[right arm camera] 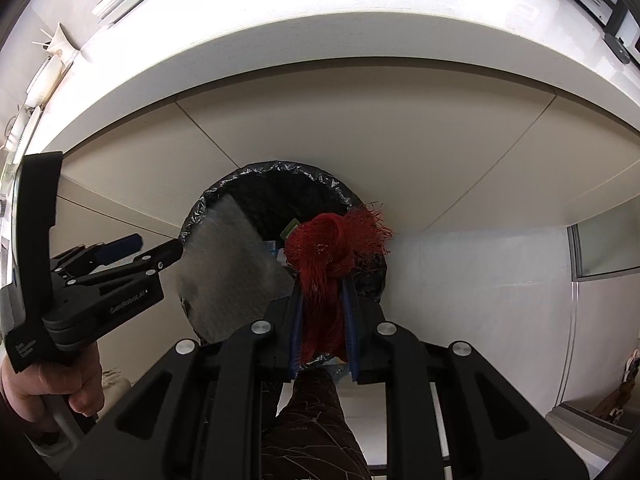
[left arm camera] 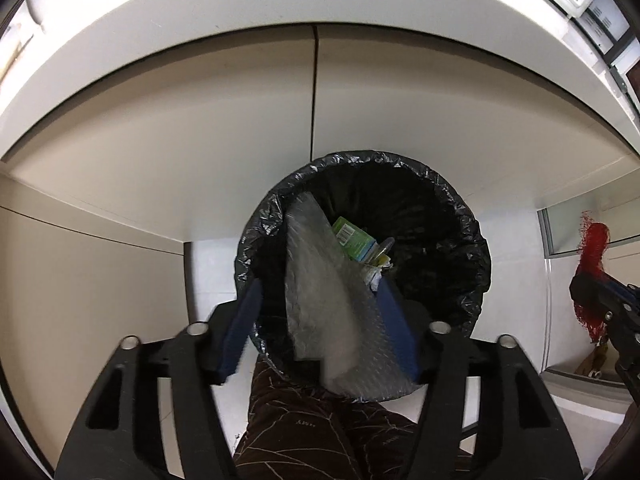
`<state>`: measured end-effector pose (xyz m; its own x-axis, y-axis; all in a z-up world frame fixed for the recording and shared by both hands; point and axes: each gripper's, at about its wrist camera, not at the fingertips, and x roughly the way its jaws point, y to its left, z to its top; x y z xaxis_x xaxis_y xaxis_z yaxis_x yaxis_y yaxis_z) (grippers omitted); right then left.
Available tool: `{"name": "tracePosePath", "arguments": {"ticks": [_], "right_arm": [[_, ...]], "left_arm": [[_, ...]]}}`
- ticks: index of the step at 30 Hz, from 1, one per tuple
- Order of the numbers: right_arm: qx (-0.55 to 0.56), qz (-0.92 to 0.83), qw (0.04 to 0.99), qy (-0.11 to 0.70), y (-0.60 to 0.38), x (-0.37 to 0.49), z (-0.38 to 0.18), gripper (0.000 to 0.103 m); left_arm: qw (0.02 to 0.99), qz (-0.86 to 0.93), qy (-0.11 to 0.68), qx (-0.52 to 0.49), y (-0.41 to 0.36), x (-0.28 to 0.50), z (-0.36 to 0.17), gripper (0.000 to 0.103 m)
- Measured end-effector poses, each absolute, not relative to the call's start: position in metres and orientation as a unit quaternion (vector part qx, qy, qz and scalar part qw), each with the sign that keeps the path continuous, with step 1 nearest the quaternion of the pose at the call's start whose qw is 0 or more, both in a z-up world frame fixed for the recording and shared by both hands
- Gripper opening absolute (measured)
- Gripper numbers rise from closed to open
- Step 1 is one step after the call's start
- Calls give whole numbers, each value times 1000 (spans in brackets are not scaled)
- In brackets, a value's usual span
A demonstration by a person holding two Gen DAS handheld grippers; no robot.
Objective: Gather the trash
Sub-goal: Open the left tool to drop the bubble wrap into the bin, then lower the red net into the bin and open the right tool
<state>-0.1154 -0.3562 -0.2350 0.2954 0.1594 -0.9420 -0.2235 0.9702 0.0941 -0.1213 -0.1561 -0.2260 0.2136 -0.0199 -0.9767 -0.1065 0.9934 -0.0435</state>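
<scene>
Nearest us, our left gripper stands released, one bubble-wrap sheet loose between its two blue pads, leaning into the bin. Our right gripper is clenched on one red mesh net above the rim. Beyond them stands one trash bin with a black liner, one green carton inside, against the beige cabinet.

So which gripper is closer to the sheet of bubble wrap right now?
Left. The left gripper brackets the bubble wrap over the bin; the right gripper, beside it, clamps red netting.
</scene>
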Motion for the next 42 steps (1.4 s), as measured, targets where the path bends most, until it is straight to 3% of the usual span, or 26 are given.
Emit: {"name": "tracePosePath", "arguments": {"ticks": [9,26,36,42], "right_arm": [[-25,133,802,582,-348,-115,-238,16],[-66,174,784,592,-286,-105,-258,22],[-76,167,785,592,-280,-99,-266,41],[-78,163,787,590,-286,-101,-262,58]], "left_arm": [[799,23,597,-65,-139,-129,-201,97],[803,48,588,-85,-100,-137,-184,97],[800,49,591,-87,-101,-134,-191,97],[803,54,588,-84,-105,-134,-189,97]]}}
